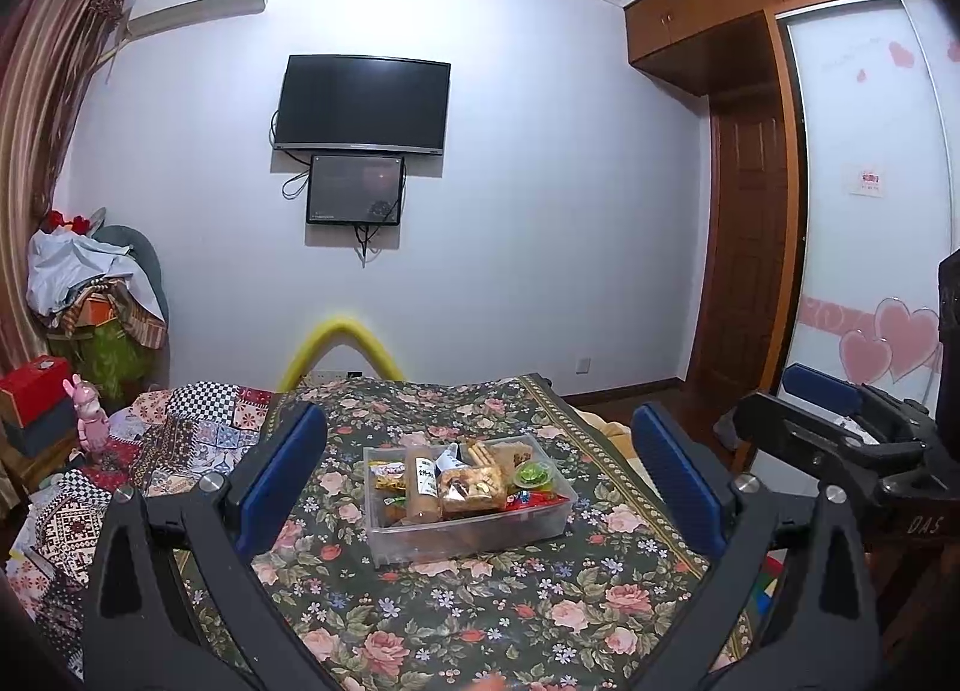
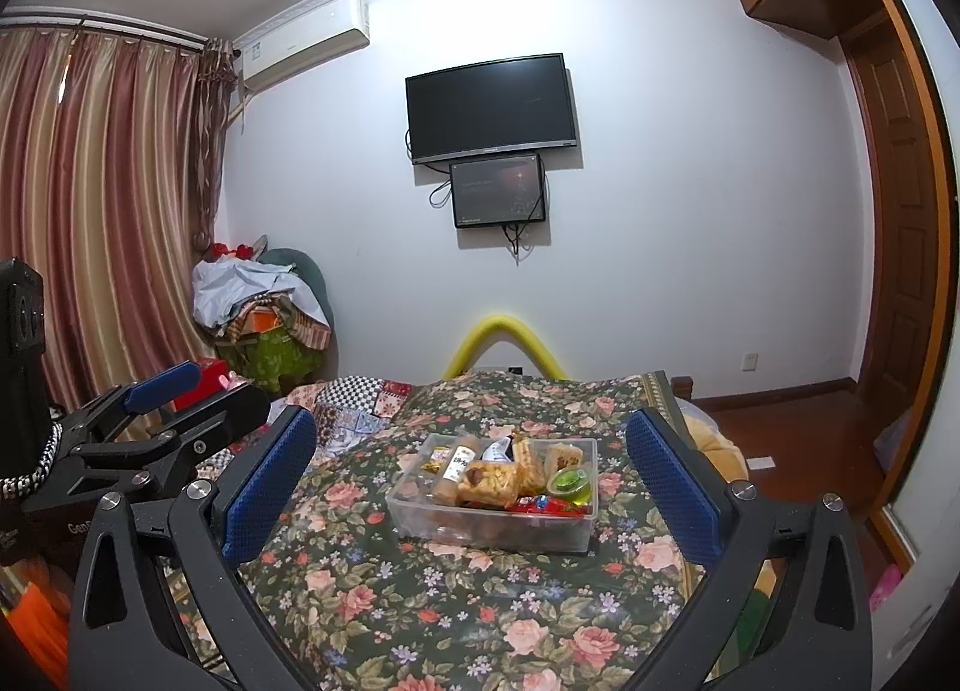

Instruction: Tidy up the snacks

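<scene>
A clear plastic bin sits on a floral cloth, filled with packaged snacks: a tan cylindrical pack, a bag of brown nutty pieces, a green jelly cup and red wrappers. My left gripper is open and empty, held above and in front of the bin. My right gripper is open and empty, also in front of the bin. Each gripper shows at the side of the other's view, the right and the left.
The floral cloth covers a bed or table, with patchwork bedding to the left. A yellow foam arch stands behind. A clutter pile and curtains lie left; wardrobe and door right.
</scene>
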Available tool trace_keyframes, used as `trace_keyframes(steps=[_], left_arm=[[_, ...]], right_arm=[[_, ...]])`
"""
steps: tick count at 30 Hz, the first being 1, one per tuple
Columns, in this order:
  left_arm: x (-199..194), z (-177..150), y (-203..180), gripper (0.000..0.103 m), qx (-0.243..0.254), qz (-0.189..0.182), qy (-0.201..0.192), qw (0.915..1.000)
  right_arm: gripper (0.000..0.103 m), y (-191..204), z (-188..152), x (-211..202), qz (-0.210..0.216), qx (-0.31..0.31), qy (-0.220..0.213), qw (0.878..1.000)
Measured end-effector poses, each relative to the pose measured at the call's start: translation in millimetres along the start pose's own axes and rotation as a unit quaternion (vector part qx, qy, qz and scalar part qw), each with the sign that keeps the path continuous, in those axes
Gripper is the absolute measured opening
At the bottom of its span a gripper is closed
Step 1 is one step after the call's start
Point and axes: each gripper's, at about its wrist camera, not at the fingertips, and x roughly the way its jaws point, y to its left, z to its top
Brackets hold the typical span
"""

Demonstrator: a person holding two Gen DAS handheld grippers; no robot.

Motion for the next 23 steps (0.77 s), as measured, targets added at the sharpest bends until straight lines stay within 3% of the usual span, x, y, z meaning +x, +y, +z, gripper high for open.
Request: trace_keyframes(steps=[23], left_arm=[[9.9,-4.2,-0.9,0.103,0.002,-0.013,0.017,0.9998]], right_arm=[[0.103,-2.2,-3.7,4.6,-0.001,0.001,0.007,1.0]])
